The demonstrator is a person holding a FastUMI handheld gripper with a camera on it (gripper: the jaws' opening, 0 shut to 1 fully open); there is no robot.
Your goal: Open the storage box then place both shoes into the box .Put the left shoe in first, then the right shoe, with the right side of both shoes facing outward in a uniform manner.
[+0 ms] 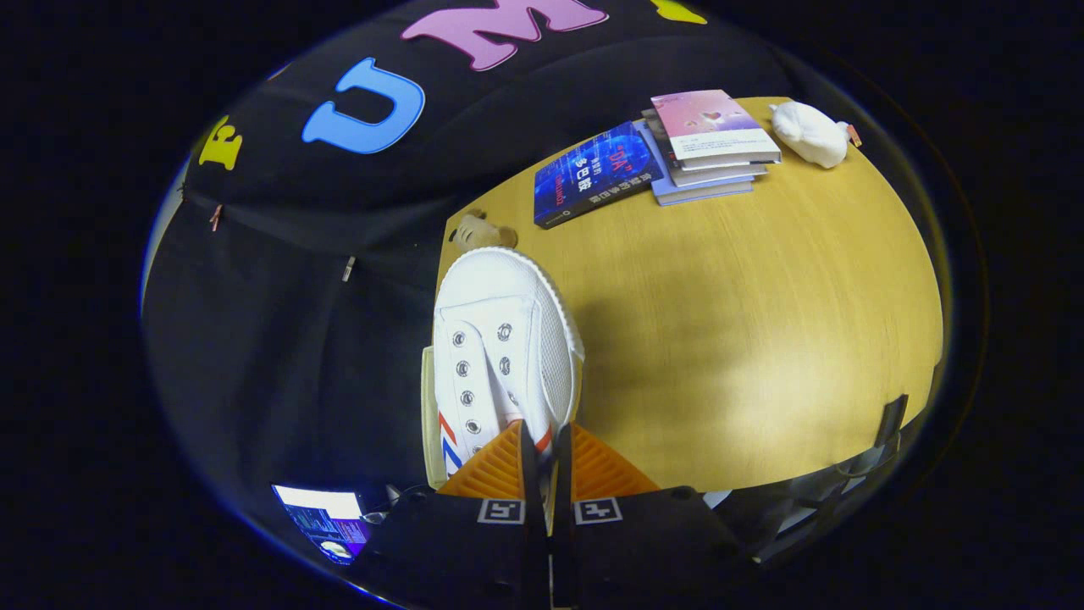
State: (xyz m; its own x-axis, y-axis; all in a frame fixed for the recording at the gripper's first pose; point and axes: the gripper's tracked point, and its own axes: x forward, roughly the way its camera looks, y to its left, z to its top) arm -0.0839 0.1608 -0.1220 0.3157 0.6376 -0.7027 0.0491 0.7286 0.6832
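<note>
Hand-held gripper (542,445) pinching white shoe's (500,339) side wall | shoe's long axis runs away from fingers, toe farthest

I can make out pale characters on the dark blue book (593,175) lying on the table (762,322), too blurred for me to read. The gripper (546,457) carries two square marker tags; its fingers pinch the white shoe (500,339).

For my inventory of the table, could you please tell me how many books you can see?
4 at least: a dark blue book lies flat beyond the white shoe that the claw grips; beside it, a stack of about three, pink-covered on top. More may be hidden within.
</note>
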